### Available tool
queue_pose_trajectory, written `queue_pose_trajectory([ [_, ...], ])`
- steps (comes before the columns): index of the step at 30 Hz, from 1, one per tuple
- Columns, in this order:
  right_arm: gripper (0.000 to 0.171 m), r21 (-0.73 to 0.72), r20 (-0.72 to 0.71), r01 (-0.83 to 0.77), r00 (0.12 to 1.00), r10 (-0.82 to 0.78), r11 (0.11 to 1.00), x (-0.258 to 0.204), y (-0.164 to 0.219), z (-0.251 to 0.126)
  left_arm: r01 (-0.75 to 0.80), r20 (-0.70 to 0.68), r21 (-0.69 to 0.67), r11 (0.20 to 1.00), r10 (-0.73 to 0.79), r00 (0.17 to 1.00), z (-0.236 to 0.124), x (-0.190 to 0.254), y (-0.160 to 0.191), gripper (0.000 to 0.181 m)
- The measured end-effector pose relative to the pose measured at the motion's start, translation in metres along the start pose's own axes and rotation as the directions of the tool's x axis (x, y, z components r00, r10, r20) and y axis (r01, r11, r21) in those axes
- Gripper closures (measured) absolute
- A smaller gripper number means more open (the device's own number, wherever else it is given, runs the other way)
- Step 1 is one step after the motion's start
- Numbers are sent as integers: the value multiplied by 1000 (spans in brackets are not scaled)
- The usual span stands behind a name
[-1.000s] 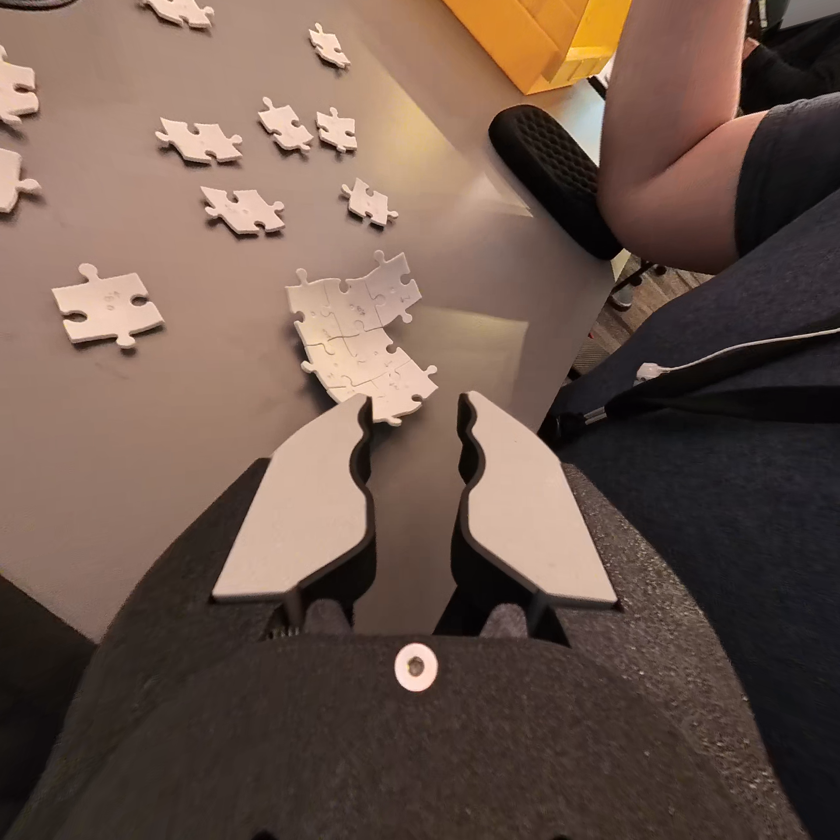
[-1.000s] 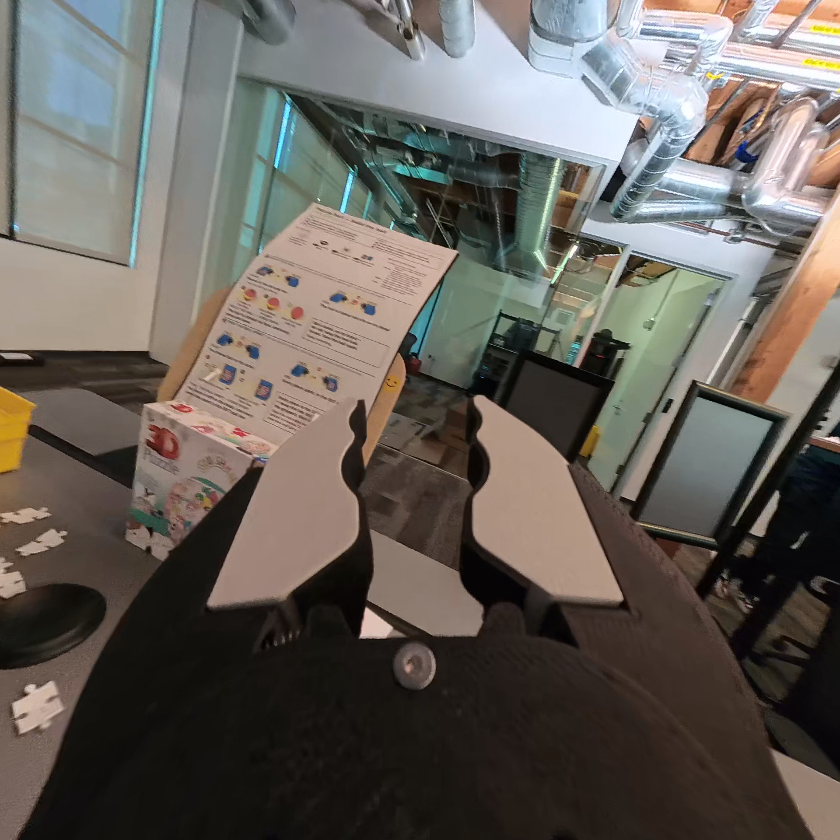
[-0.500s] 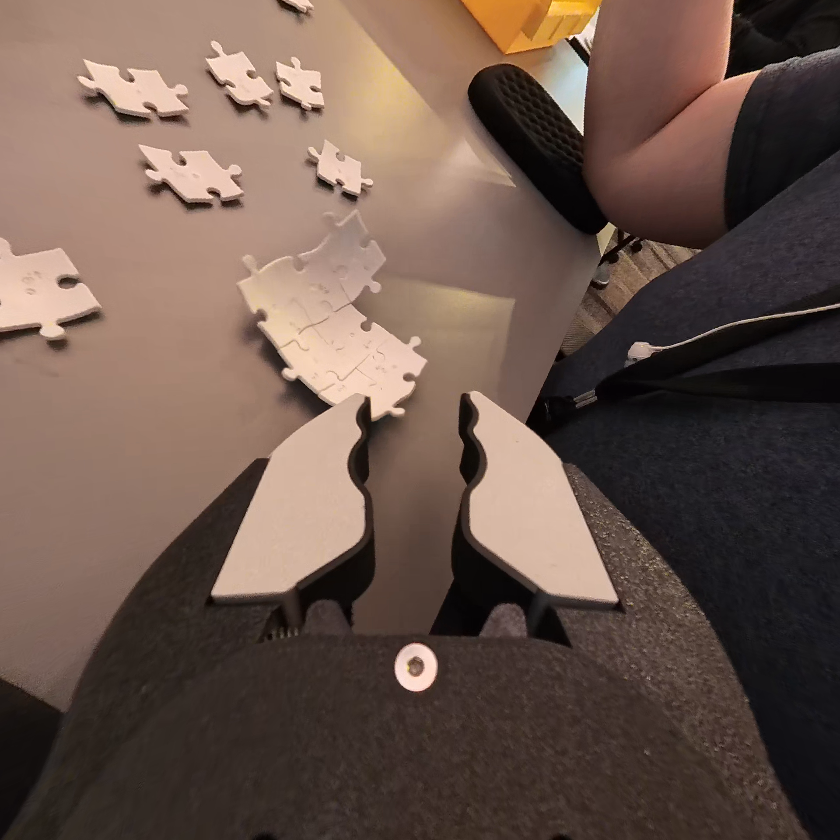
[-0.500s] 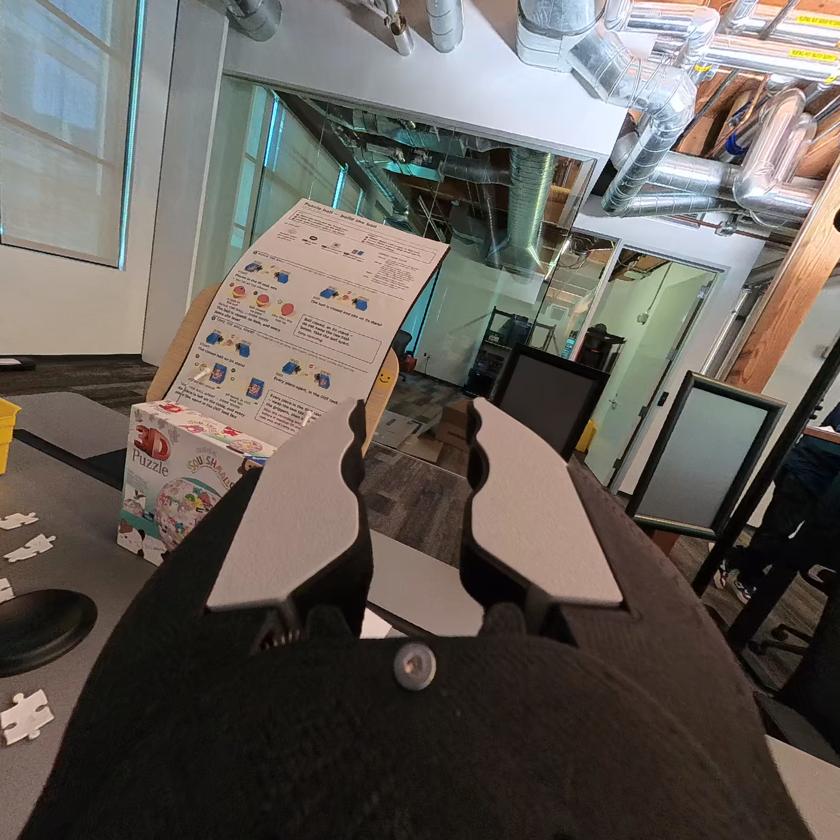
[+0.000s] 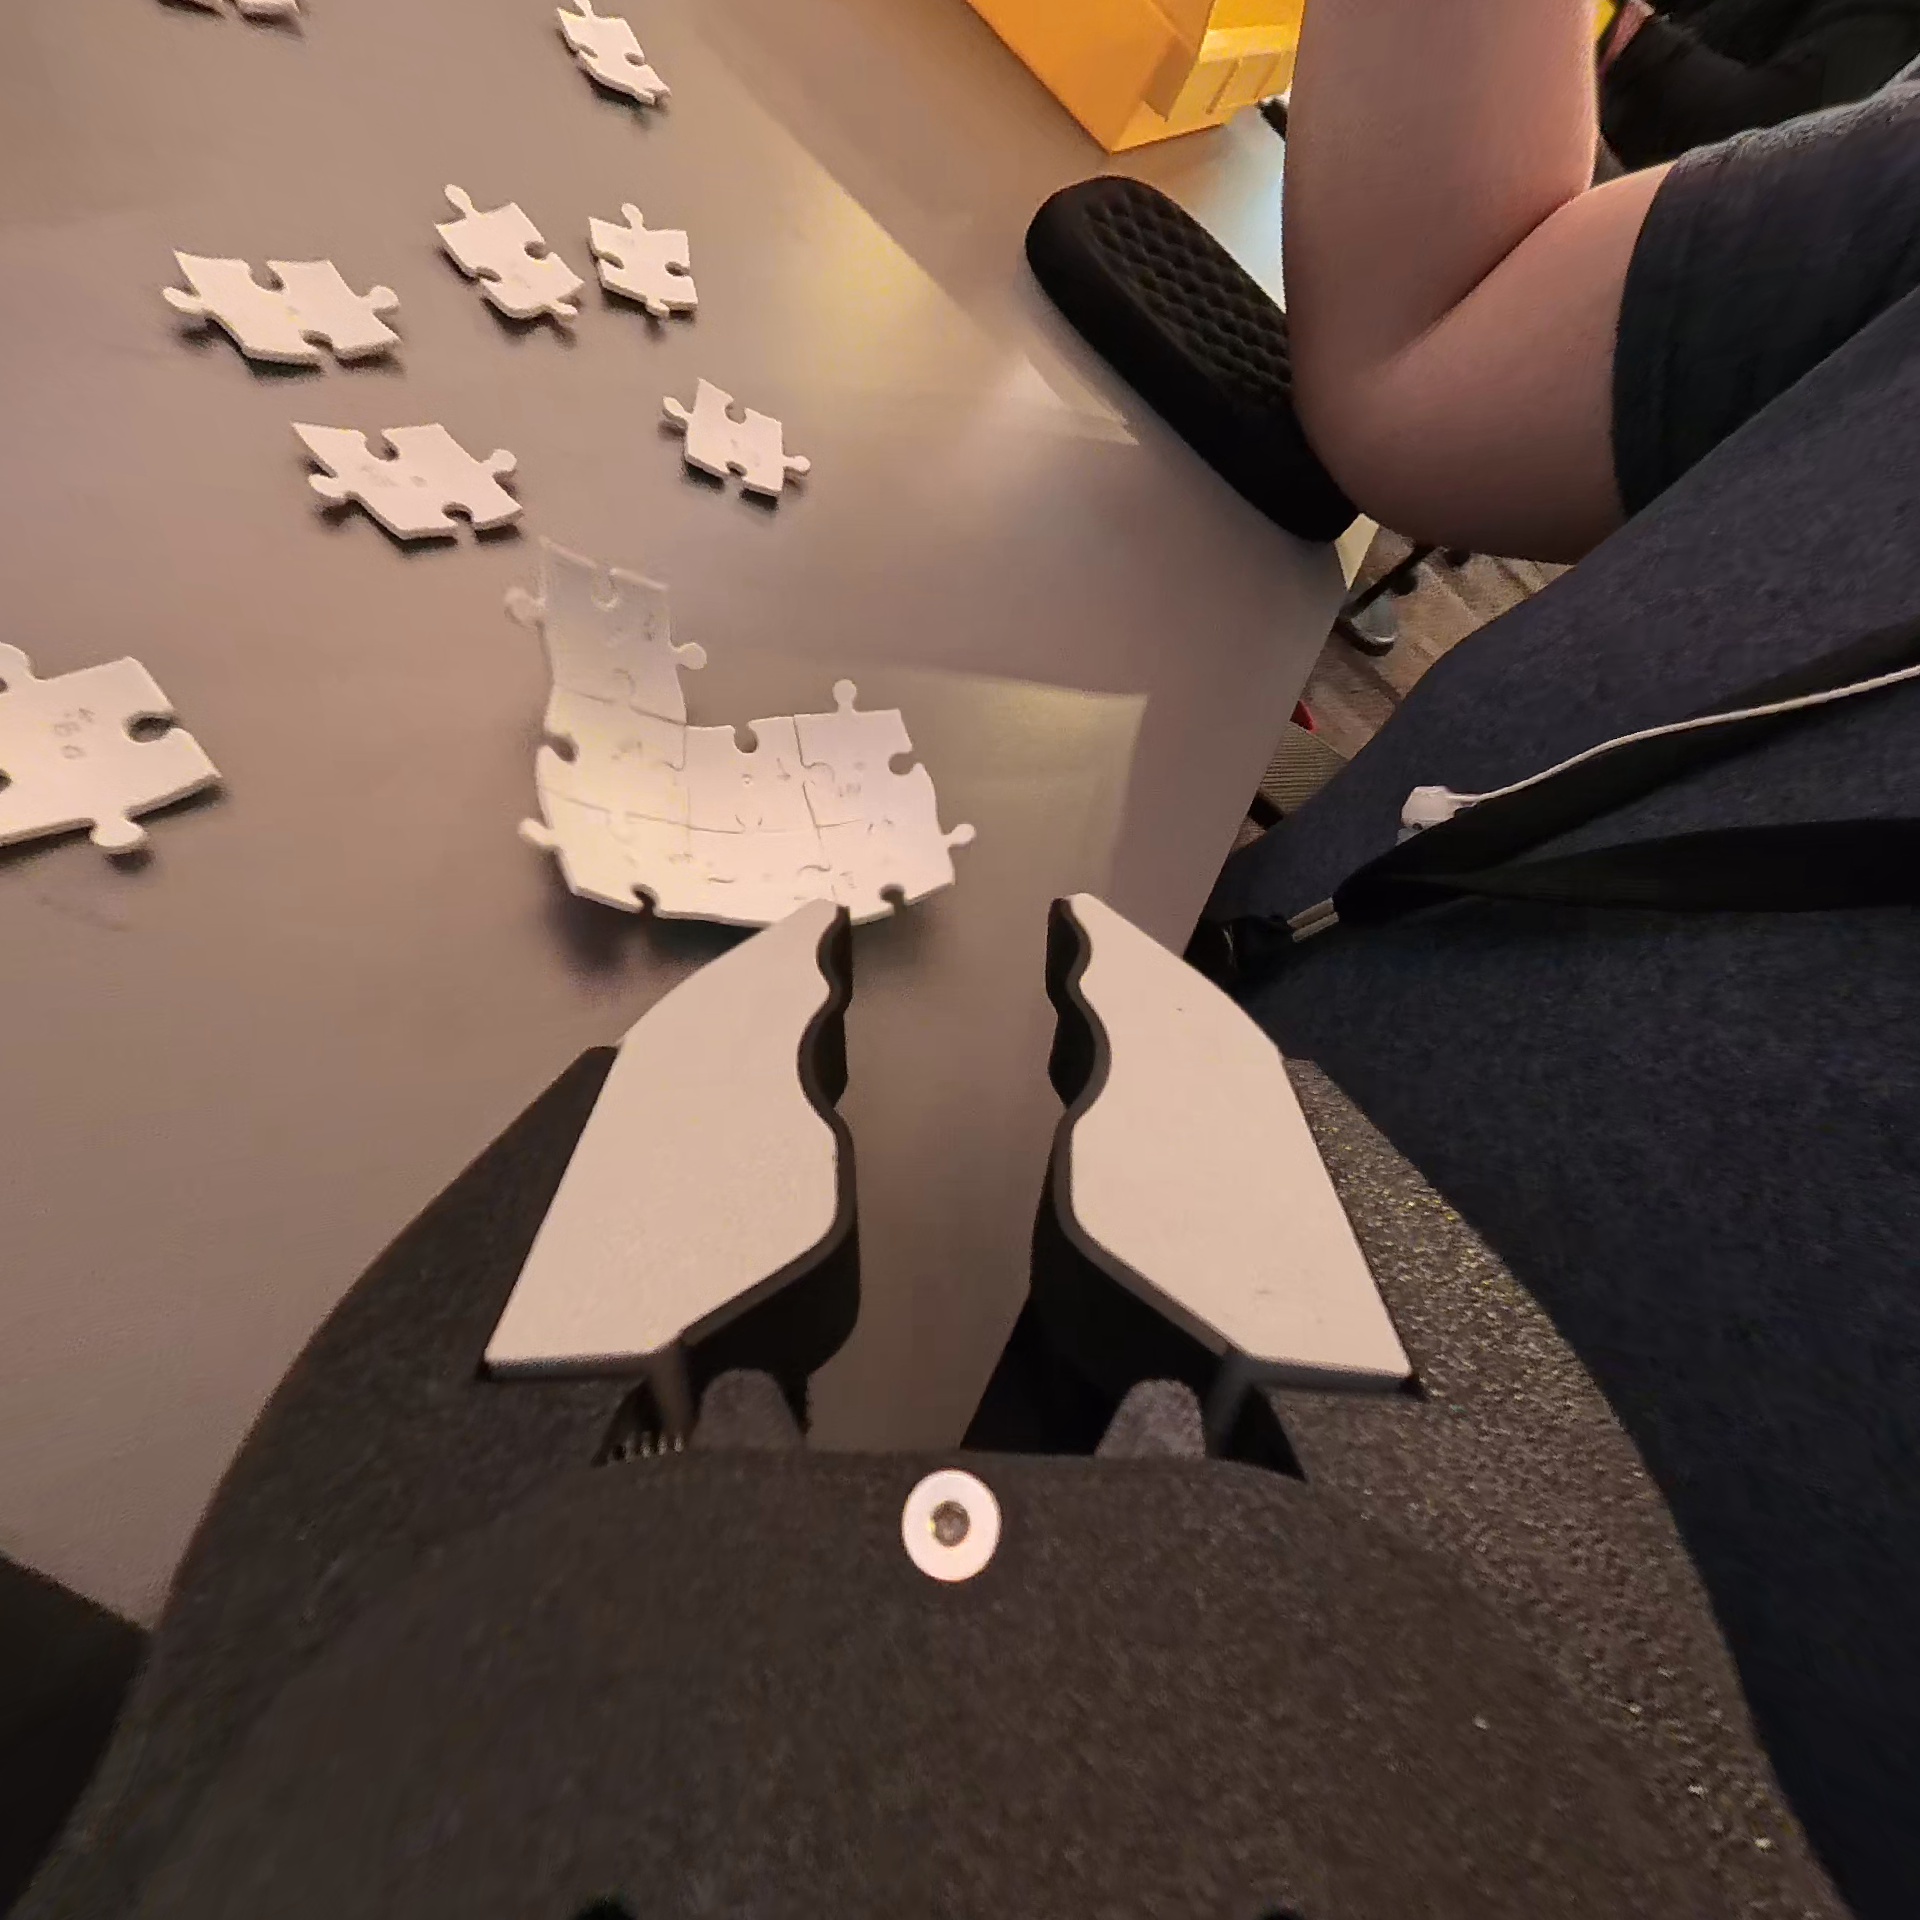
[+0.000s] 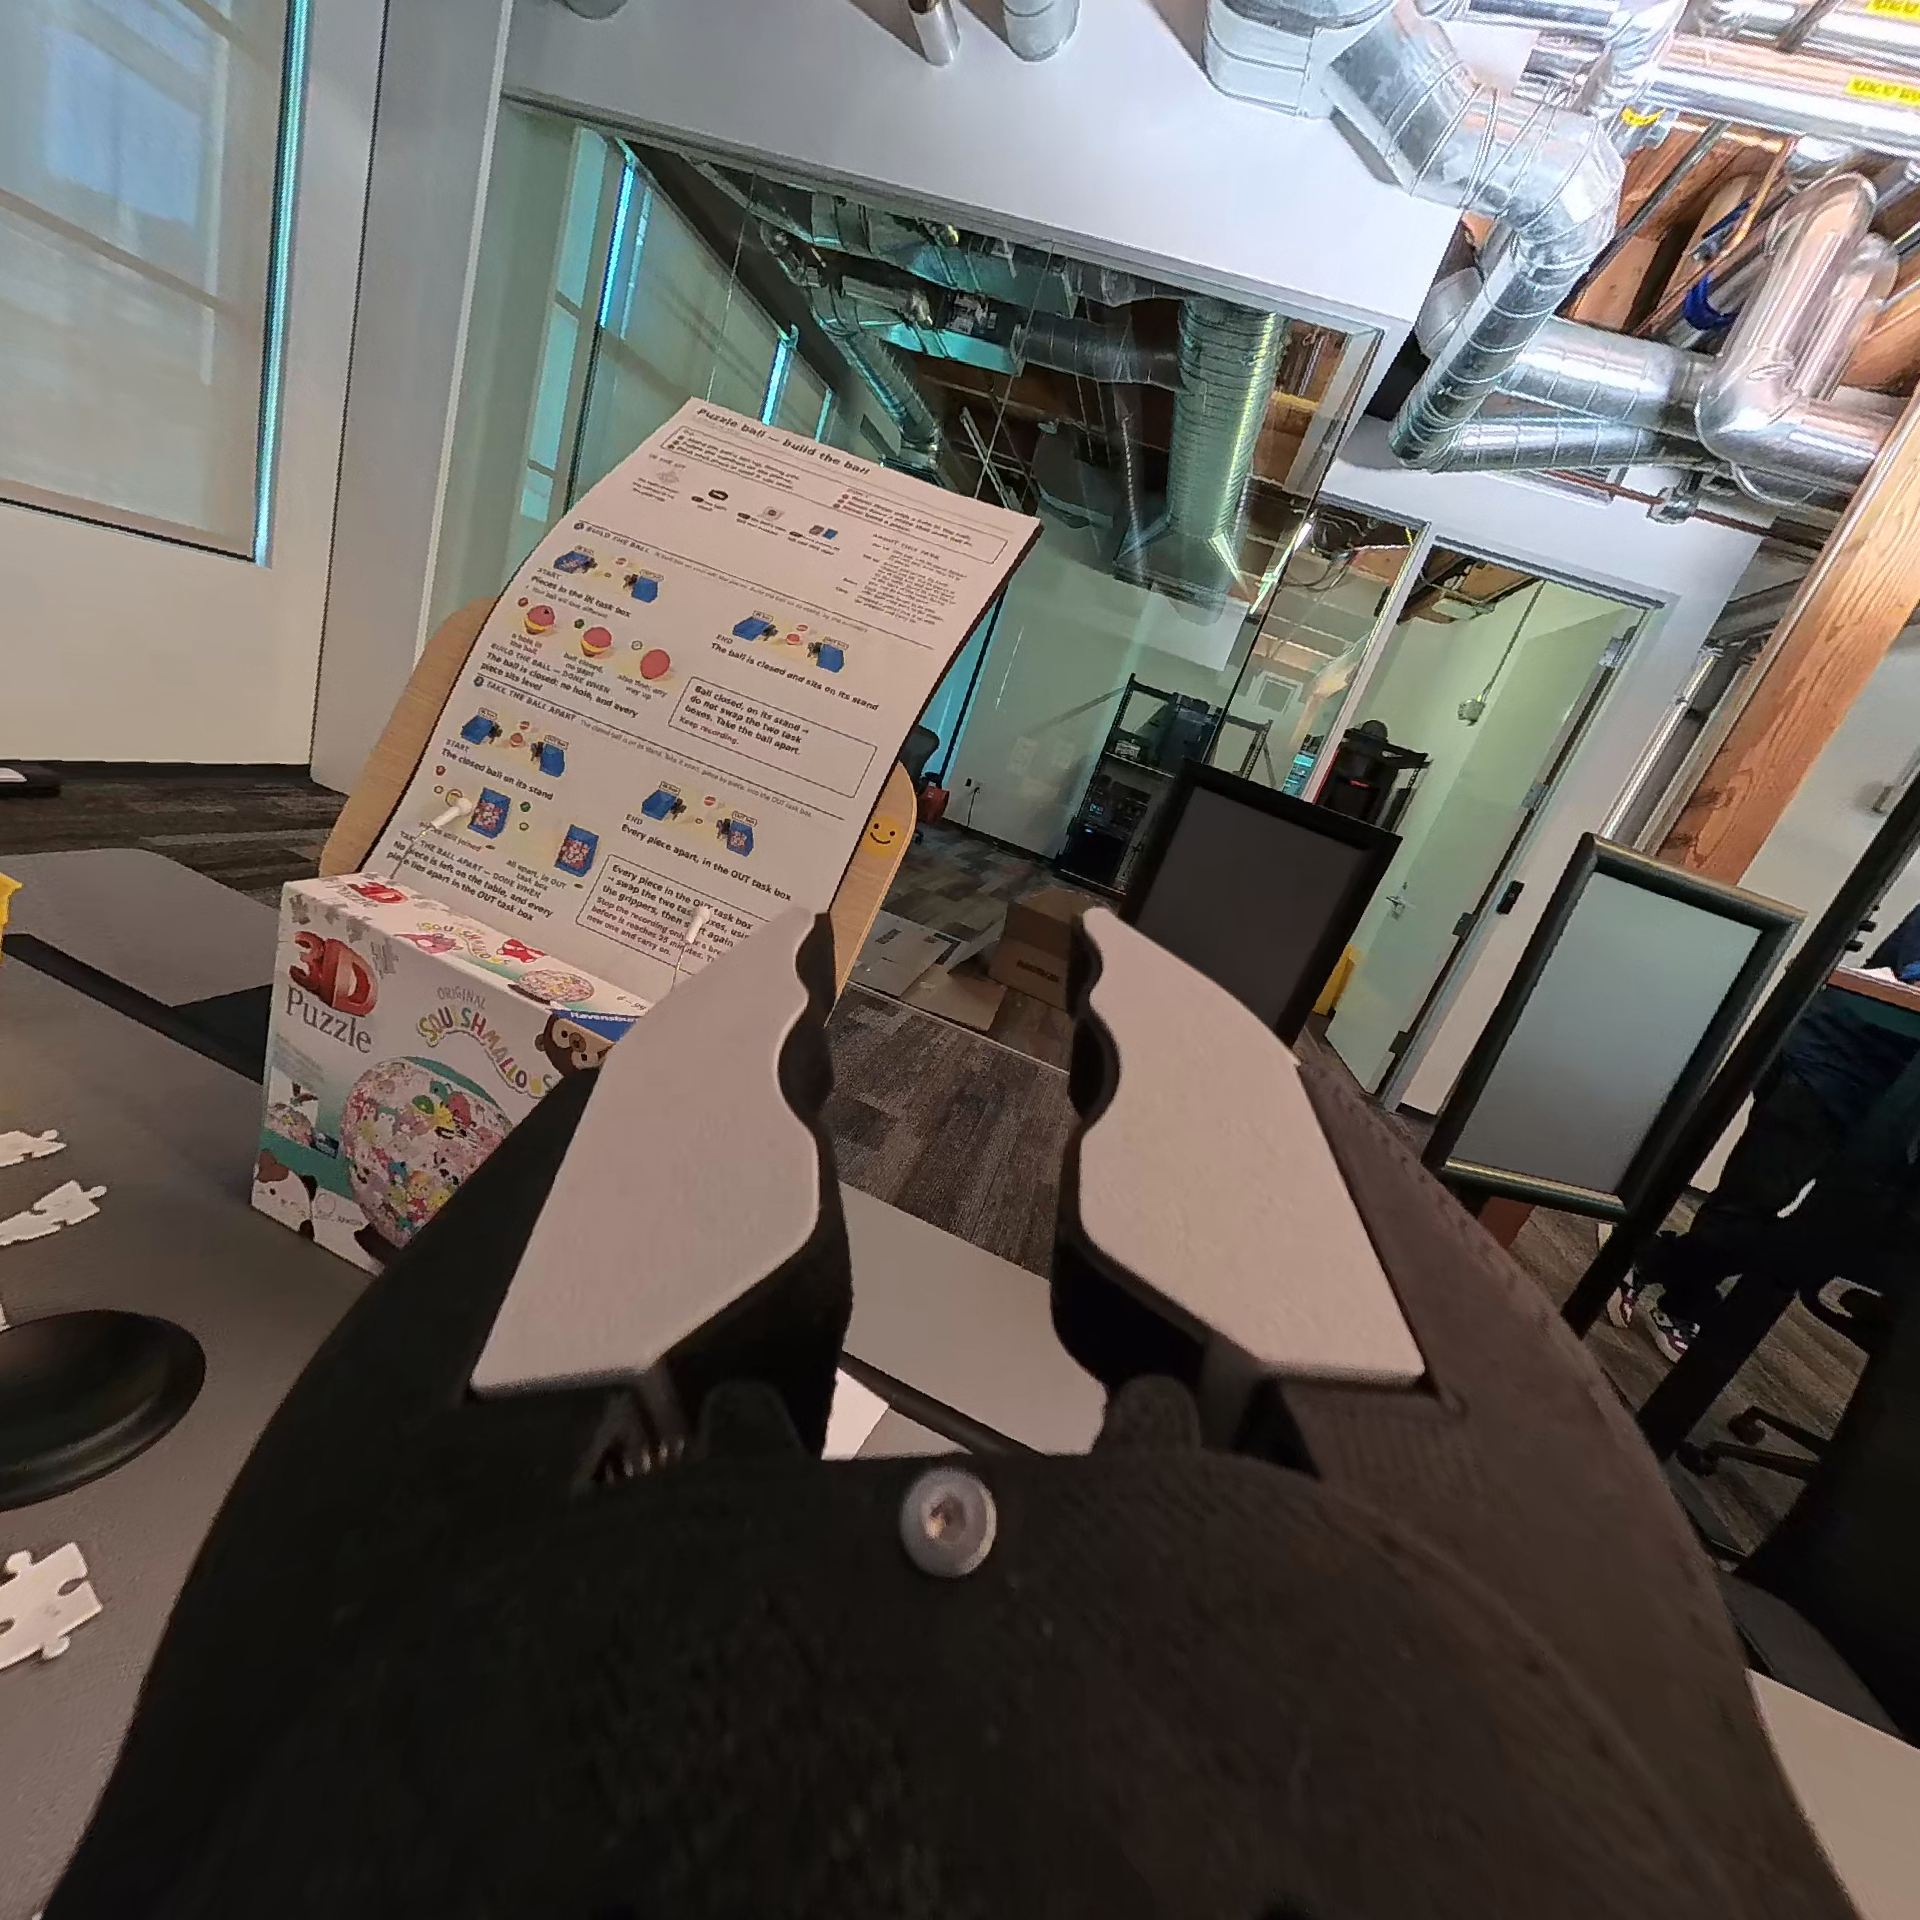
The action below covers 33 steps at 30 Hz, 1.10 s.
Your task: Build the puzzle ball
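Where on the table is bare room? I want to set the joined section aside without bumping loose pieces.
Bare grey table lies left of the joined section, below the large loose piece. Another bare strip runs between the section and the black armrest. Beyond the section, loose pieces crowd the table.

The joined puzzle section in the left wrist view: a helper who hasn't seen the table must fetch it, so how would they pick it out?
Look at the grey table, near its edge by the seated person. Just ahead of the open left claw lies the joined section. Unlike the flat single and paired white pieces around it, it is several pieces locked together, curving up off the table.
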State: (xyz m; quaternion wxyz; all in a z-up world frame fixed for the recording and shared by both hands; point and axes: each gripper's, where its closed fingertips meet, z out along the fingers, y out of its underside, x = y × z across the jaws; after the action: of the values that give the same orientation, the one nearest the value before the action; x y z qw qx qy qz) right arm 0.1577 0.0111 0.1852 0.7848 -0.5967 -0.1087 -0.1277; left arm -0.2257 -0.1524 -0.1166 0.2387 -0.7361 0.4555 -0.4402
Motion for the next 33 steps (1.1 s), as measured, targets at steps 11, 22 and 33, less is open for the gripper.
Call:
queue_pose_trajectory([
  [11, 126, -60, 116, 41, 993, -34, 997, -42, 12, 17, -89, 199, -119, 989, 111, 974, 20, -1, -12, 161],
  [22, 126, -59, 194, 53, 980, -41, 997, -75, 13, 24, -92, 179, -183, 979, 126, 976, 46, -4, -10, 166],
  [33, 126, -64, 189, 25, 982, -13, 998, -70, 15, 24, -95, 196, -200, 975, 135, 971, 43, -9, -3, 166],
])
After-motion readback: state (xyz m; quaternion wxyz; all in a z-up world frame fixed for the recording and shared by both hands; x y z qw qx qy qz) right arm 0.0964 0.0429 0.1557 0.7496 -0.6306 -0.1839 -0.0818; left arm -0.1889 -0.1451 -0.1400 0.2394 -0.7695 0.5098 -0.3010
